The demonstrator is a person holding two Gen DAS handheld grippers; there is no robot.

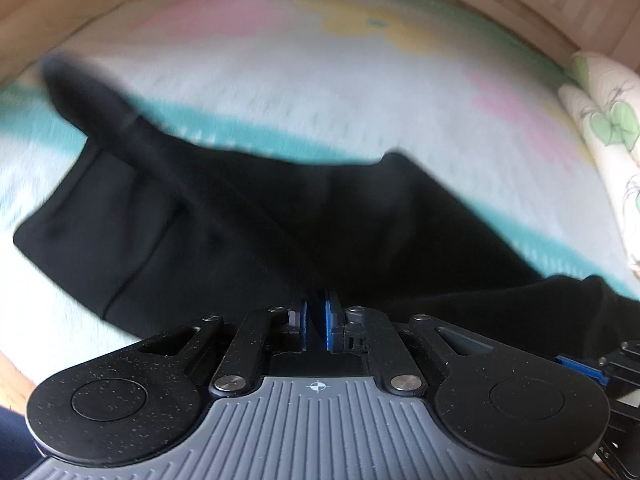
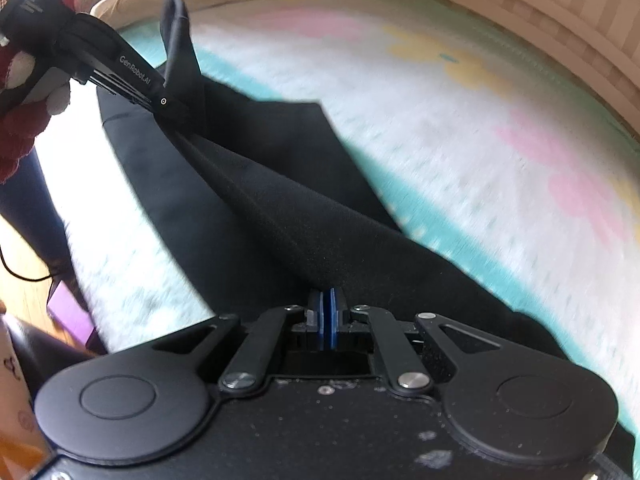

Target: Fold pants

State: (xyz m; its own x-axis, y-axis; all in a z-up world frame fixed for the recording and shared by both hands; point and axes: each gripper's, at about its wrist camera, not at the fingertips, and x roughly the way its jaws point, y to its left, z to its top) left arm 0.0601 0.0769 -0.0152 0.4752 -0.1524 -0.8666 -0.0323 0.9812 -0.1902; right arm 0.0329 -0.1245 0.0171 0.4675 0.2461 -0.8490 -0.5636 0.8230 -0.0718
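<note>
Black pants (image 1: 248, 216) lie partly spread on a pastel patterned bed cover (image 1: 280, 64). In the left wrist view my left gripper (image 1: 316, 320) is shut, with a fold of the black cloth pinched between its blue pads. In the right wrist view my right gripper (image 2: 328, 320) is shut on another part of the pants (image 2: 280, 208). A raised ridge of cloth runs taut from it to the left gripper (image 2: 168, 106) at upper left. One end of the cloth sticks up past that gripper. A gloved hand (image 2: 56, 96) holds the left gripper.
A pillow (image 1: 600, 120) with green leaves lies at the bed's right edge. Wooden boards (image 1: 560, 4) curve round the far side. A person's dark leg (image 2: 36, 200), a purple object (image 2: 68, 316) and a thin cable (image 2: 24, 276) are at the left.
</note>
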